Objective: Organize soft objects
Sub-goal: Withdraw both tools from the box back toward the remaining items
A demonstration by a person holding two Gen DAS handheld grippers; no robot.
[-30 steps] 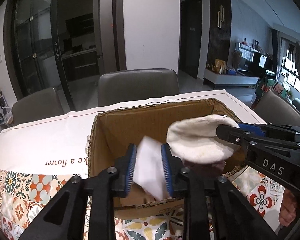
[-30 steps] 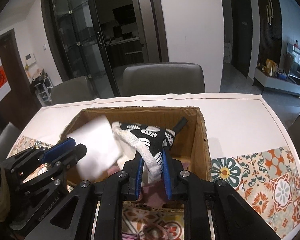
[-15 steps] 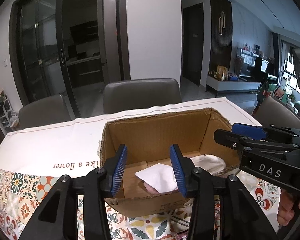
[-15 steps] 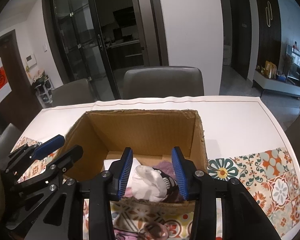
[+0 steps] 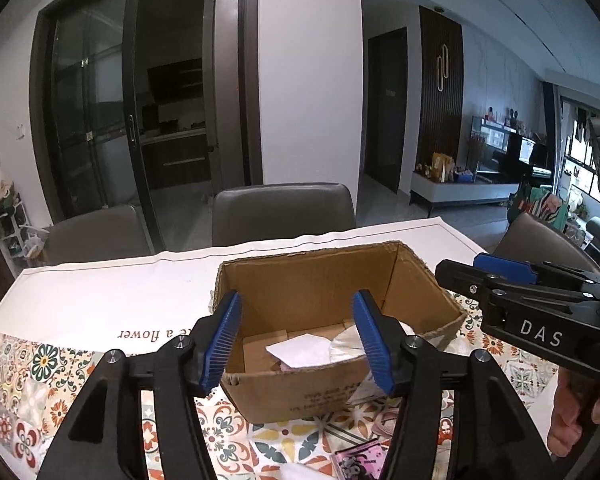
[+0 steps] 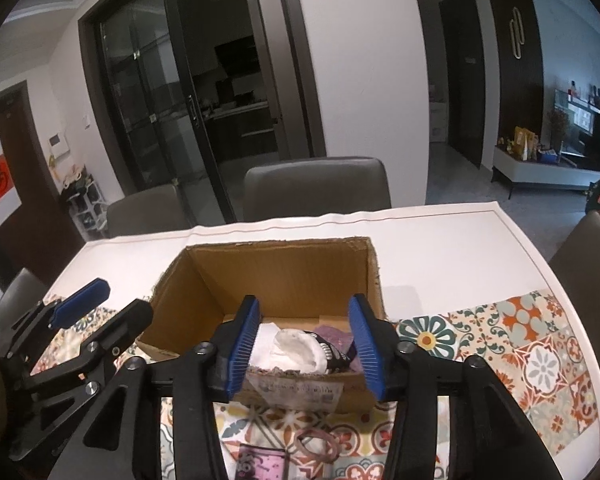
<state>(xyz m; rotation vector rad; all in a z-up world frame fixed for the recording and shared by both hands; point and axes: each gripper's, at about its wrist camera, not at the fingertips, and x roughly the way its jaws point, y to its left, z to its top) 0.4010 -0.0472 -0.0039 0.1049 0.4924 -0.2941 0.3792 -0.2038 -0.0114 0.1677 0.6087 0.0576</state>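
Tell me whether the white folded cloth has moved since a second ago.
Yes. The white folded cloth was clamped in the left gripper above the cardboard box; now it lies down on the box floor, and the opening jaws are empty.

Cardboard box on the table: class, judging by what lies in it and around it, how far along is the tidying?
Done: a white cloth, a white sock and a purple item lie inside the cardboard box. In hand: nothing; the left gripper and right gripper are empty, jaws opening. Left: a pink hair tie and a pink packet lie on the table in front of the box.
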